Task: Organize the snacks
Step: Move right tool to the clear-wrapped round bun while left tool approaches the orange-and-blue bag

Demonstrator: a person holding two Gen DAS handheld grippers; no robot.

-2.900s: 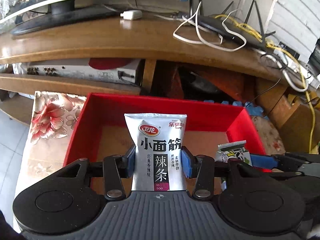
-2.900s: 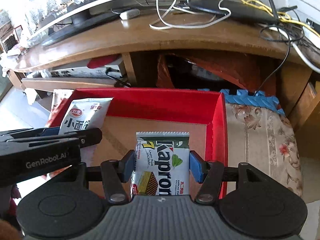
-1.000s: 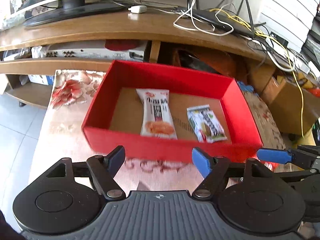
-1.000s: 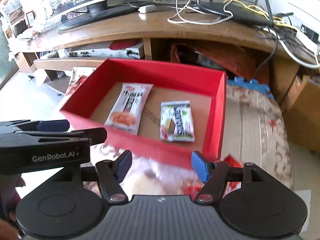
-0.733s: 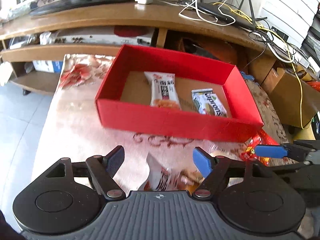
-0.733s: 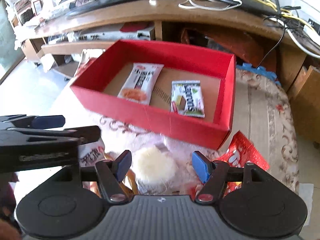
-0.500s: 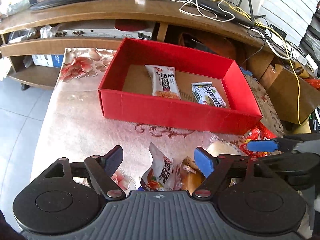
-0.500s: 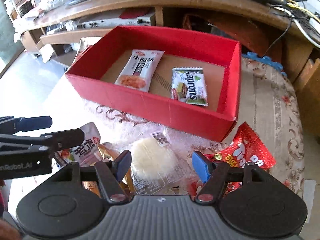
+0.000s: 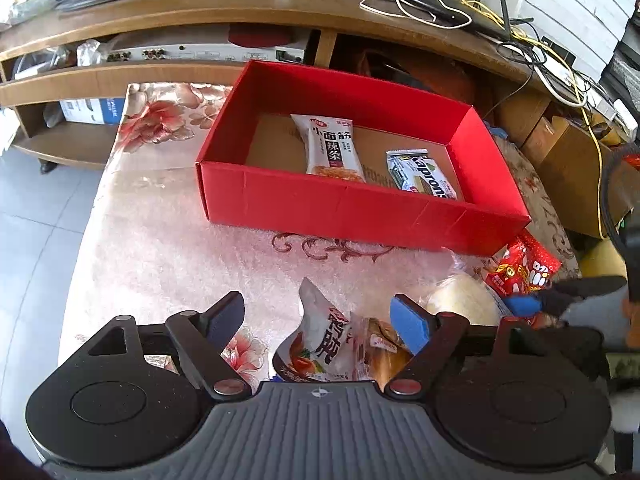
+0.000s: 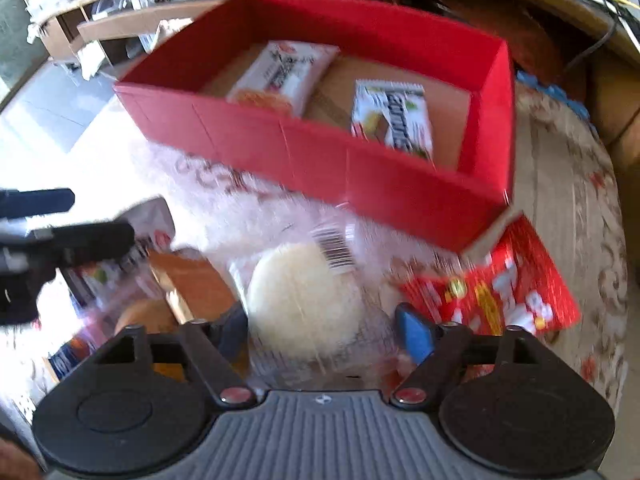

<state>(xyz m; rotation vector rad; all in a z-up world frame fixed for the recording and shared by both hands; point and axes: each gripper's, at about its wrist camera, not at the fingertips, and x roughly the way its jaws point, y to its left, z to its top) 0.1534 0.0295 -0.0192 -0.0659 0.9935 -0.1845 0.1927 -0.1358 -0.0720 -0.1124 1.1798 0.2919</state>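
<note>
A red box (image 9: 360,208) holds a white spicy-strip packet (image 9: 332,148) and a green-and-white wafer pack (image 9: 424,176). Loose snacks lie in front of it. My left gripper (image 9: 318,312) stands open above a white pouch with red characters (image 9: 324,340) and a bun pack (image 9: 380,348). In the blurred right wrist view, my right gripper (image 10: 324,328) is open and low over a round white cake in a clear wrapper (image 10: 304,300), which lies between its fingers. A red packet (image 10: 500,288) lies to its right.
The box and snacks sit on a table with a floral cloth (image 9: 160,248). Behind it a wooden TV stand (image 9: 200,12) carries cables and a router. A tiled floor (image 9: 36,200) lies to the left, and cardboard boxes (image 9: 560,148) stand at the right.
Both grippers let go of their packets in the red box and drew back to the loose snacks in front. The right one has sunk toward the white cake.
</note>
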